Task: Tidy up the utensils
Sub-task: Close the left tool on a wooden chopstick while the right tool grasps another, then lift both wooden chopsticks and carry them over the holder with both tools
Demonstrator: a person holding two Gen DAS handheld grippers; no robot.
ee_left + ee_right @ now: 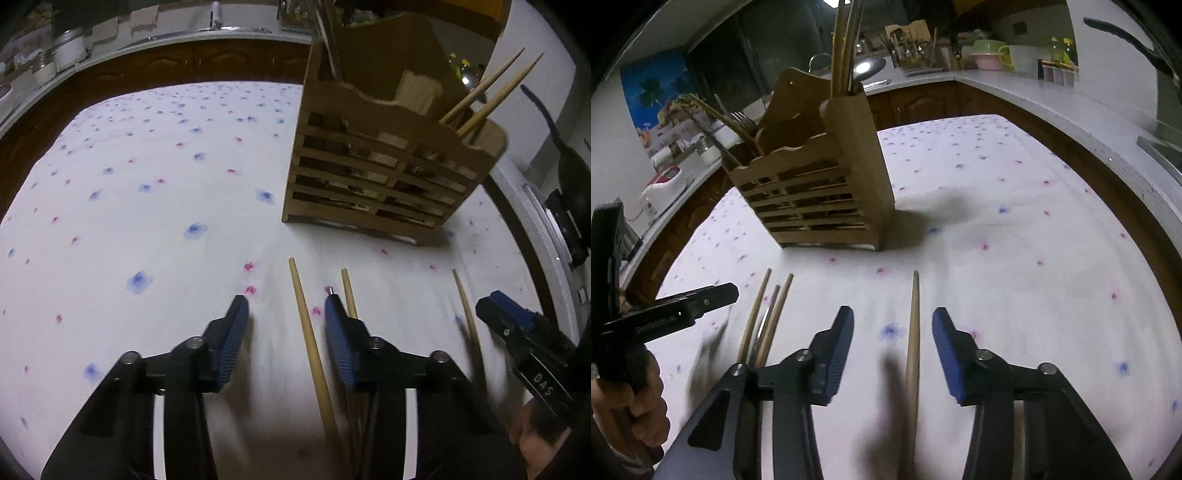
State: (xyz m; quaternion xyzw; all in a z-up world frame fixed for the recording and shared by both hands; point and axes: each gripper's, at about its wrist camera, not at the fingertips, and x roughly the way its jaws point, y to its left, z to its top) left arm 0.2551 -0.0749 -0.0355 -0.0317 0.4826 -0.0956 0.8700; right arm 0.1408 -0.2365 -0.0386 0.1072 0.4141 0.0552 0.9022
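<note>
A wooden slatted utensil holder (380, 162) stands on the flowered cloth and holds chopsticks (491, 92) and other utensils; it also shows in the right wrist view (816, 192). My left gripper (286, 301) is open low over the cloth, with one loose chopstick (310, 339) lying between its fingers and another (349, 293) beside the right finger. My right gripper (894, 319) is open, with a single chopstick (914, 332) lying between its fingers. Two chopsticks and a thin metal utensil (764, 317) lie to its left. The right gripper also shows in the left wrist view (506, 317).
The table's cloth (147, 184) spreads left and ahead. A kitchen counter (1052, 96) with containers, a dish rack and a sink wraps around behind. The left gripper's body (665, 310) and the hand holding it are at the right wrist view's left edge.
</note>
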